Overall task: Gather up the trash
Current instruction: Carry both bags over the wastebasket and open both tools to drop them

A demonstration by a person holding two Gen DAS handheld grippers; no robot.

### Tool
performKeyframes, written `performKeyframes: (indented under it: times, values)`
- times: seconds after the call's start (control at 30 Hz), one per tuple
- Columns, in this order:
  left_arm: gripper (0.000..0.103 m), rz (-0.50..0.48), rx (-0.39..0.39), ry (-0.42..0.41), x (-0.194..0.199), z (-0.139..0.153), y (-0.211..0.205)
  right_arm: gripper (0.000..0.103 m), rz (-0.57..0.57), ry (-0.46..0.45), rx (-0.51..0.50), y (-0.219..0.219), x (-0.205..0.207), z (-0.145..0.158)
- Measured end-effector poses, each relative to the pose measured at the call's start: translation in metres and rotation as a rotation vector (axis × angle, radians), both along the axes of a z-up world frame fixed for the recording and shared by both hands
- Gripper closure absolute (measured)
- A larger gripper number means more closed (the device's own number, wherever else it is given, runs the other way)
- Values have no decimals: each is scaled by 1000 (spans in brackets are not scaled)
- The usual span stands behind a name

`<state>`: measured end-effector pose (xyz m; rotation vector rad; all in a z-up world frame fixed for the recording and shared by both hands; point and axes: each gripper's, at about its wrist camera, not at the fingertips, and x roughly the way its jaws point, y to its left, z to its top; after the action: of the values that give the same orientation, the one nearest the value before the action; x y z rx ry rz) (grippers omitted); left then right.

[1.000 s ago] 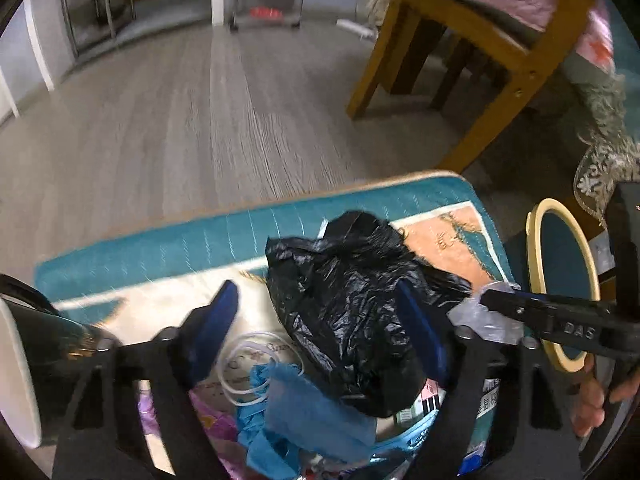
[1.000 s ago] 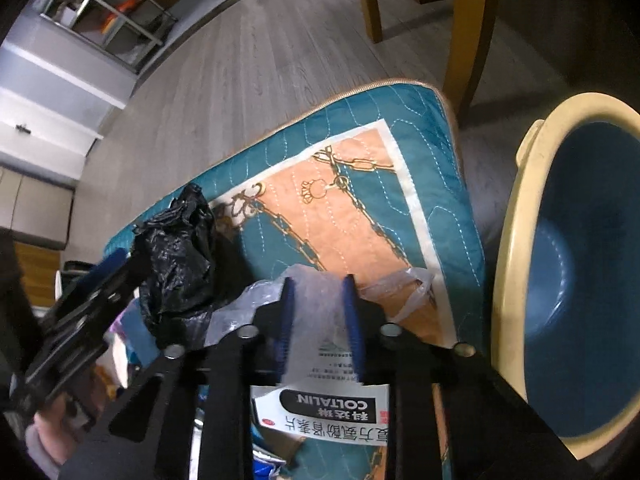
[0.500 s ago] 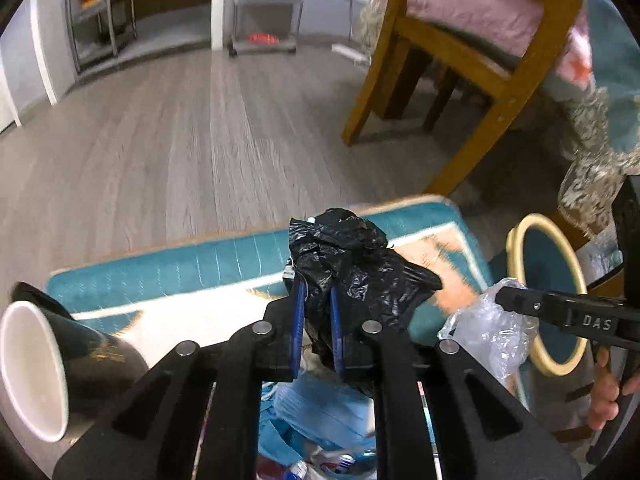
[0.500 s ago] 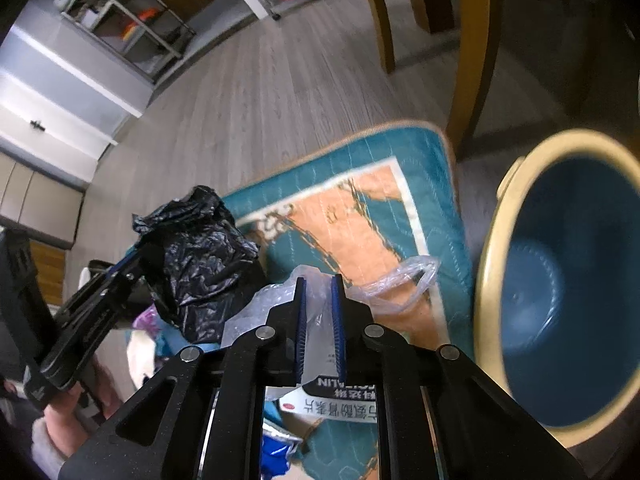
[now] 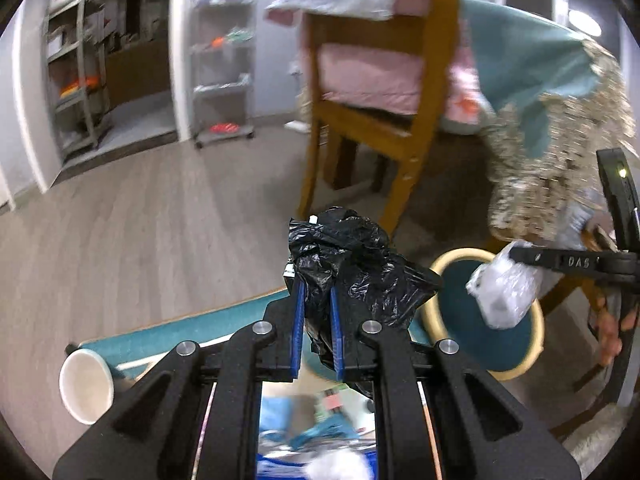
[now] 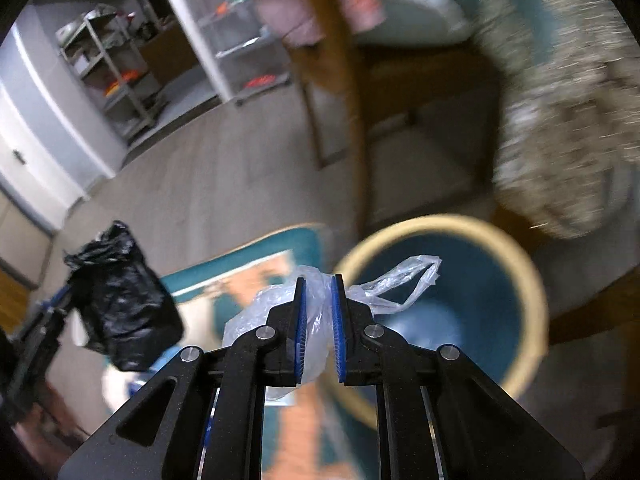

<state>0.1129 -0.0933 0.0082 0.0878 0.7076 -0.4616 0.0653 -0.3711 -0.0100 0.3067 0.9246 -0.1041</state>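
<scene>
Much of the right wrist view is smeared with blur, so the wooden chair (image 6: pixel 344 92) and the lacy tablecloth (image 6: pixel 560 128) show only as streaks, and the litter low down between the tool arms in the left wrist view is too soft to identify beyond blue and white scraps (image 5: pixel 316 436). The left tool (image 5: pixel 316 328) is clamped narrowly on a crumpled black plastic bag (image 5: pixel 352 268), which hides its fingertips and is held up clear of the teal quilted mat with an orange panel (image 6: pixel 248 280). The right tool (image 6: pixel 319 320) is pinched narrowly on a clear thin plastic bag (image 6: pixel 276 312), one handle loop sticking out over the round blue bin with a cream rim (image 6: pixel 516 280). The only legible writing is "DAS" in pale letters on the black arm of the right tool, seen from the left wrist view. A white-lined paper cup (image 5: pixel 86 384) lies tipped at the mat's left edge, partly cut off by the tool arm. The floor is grey wood-look planks (image 5: pixel 132 232); metal shelving racks (image 5: pixel 222 60) stand against the far wall.
</scene>
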Motion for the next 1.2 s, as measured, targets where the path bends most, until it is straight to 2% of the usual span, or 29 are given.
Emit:
performKeyframes:
  times: [0.1, 0.17, 0.43, 0.47, 0.5, 0.53, 0.57, 0.6, 0.63, 0.67, 0.8, 1.0, 1.2]
  values:
    - [92, -60, 1, -3, -11, -2, -35, 90, -40, -25, -45, -31, -22, 5]
    - [92, -90, -9, 20, -19, -7, -57, 90, -70, -9, -75, -48, -25, -2]
    - [92, -162, 58, 116, -20, -61, -162, 90, -146, 138, -140, -95, 2, -63]
    - [92, -166, 47, 146, -15, -68, -173, 89, -147, 143, -146, -97, 4, -67]
    - [90, -169, 41, 167, -12, -72, -180, 81, -153, 155, -158, -100, 7, -72]
    - [81, -168, 46, 187, -8, -78, -188, 75, -159, 162, -165, -98, 5, -73]
    - [73, -170, 48, 198, -7, -81, -189, 58, -169, 167, -162, -100, 6, -75]
    - [48, -171, 47, 203, -7, -83, -191, 40, -178, 160, -141, -102, 6, -76]
    - [25, -163, 49, 198, -8, -84, -191, 34, -184, 147, -122, -102, 5, -74]
    - [21, -150, 43, 177, -10, -83, -189, 27, -184, 134, -113, -102, 4, -72]
    - [8, -111, 48, 164, -12, -78, -180, 9, -151, 89, -126, -94, 5, -62]
    - [6, -67, 87, 105, -24, -58, -150, 8, -131, 48, -119, -82, 4, -43]
    - [6, -37, 105, 51, -44, -20, -97, 7, -77, 3, -136, -53, -2, -19]
